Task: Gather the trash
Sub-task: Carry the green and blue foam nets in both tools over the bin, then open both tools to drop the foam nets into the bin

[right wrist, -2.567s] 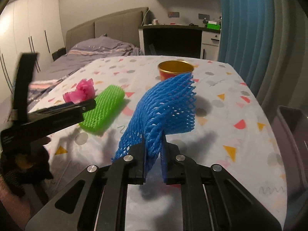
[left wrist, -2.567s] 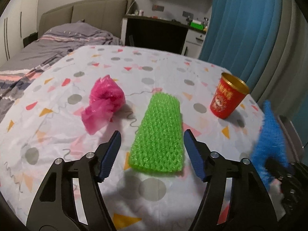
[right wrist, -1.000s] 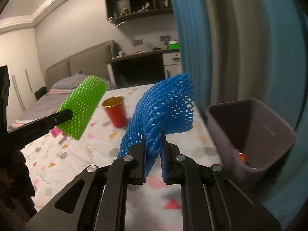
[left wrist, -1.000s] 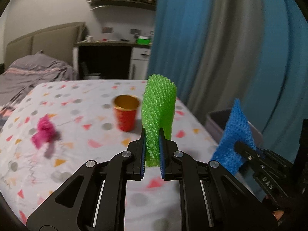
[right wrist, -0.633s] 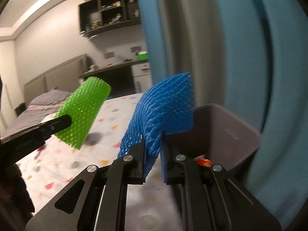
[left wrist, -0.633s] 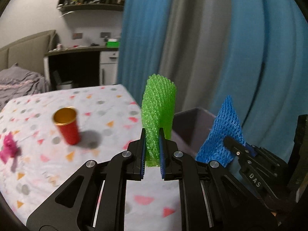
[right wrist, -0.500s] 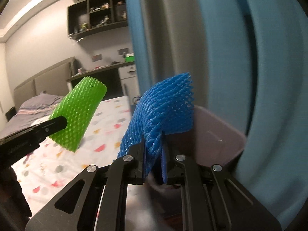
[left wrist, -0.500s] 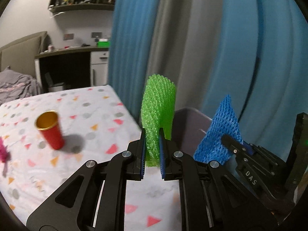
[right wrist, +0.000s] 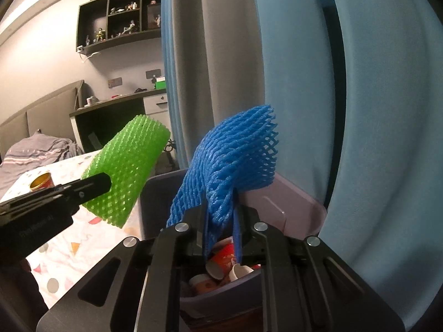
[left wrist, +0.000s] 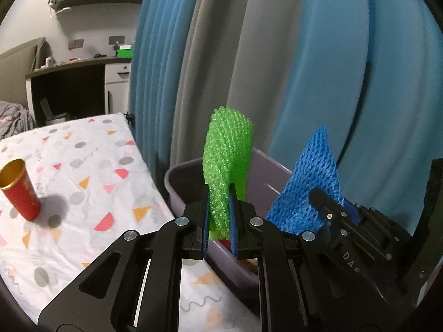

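My left gripper [left wrist: 218, 221] is shut on a green foam net sleeve [left wrist: 228, 160], held upright over the near rim of a grey-purple bin [left wrist: 180, 182]. My right gripper [right wrist: 220, 227] is shut on a blue foam net sleeve [right wrist: 235, 155] directly above the same bin [right wrist: 293, 207]. In the right wrist view the green sleeve [right wrist: 127, 166] sits to the left, clamped by the left gripper's fingers [right wrist: 91, 184]. In the left wrist view the blue sleeve [left wrist: 310, 188] shows at the right. Used paper cups [right wrist: 221, 265] lie inside the bin.
A table with a patterned white cloth [left wrist: 83, 193] lies left of the bin, and a red cup with a gold rim [left wrist: 19, 191] stands on it. Blue and grey curtains [left wrist: 277, 69] hang close behind the bin. A dark desk [left wrist: 69, 83] and a bed stand farther back.
Both grippers have swung right from over the table to the bin, each still holding its sleeve. The red cup has slid to the left edge of the left wrist view.
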The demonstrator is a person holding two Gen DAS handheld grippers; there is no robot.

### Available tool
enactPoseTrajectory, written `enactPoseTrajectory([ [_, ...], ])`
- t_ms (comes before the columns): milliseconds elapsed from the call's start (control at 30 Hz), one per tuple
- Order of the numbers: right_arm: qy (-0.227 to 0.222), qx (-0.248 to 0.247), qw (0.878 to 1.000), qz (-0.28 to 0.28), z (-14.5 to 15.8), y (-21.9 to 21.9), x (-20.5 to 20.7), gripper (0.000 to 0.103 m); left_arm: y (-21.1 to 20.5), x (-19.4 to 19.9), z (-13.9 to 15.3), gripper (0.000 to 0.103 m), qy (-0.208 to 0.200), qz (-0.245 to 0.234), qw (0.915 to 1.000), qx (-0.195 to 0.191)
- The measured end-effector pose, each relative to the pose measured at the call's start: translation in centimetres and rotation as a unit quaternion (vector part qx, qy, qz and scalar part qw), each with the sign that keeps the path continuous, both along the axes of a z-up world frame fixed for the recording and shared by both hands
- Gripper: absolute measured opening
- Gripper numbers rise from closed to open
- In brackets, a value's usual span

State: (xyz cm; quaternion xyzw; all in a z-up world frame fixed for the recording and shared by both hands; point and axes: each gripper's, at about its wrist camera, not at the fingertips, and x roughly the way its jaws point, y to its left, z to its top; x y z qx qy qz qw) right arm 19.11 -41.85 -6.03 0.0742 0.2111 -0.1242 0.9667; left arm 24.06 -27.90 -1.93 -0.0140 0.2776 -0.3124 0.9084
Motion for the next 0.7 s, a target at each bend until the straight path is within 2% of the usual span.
enactPoseTrajectory([
  [300, 0.011, 0.005, 1.0, -0.003, -1.0, -1.1, 0.2, 0.015, -1.3, 1.7, -1.3, 0.011, 0.018, -0.022, 0.9996, -0.007],
  [567, 0.022, 0.008, 1.0, -0.004, -0.7, -0.5, 1.6, 0.023, -1.6, 2.7, -2.0, 0.012, 0.036, -0.034, 0.9986, -0.015],
  [700, 0.025, 0.012, 1.0, -0.003, -0.8, -0.4, 1.8, 0.032, -1.9, 3.1, -2.4, 0.015, 0.046, -0.044, 0.9978, -0.018],
])
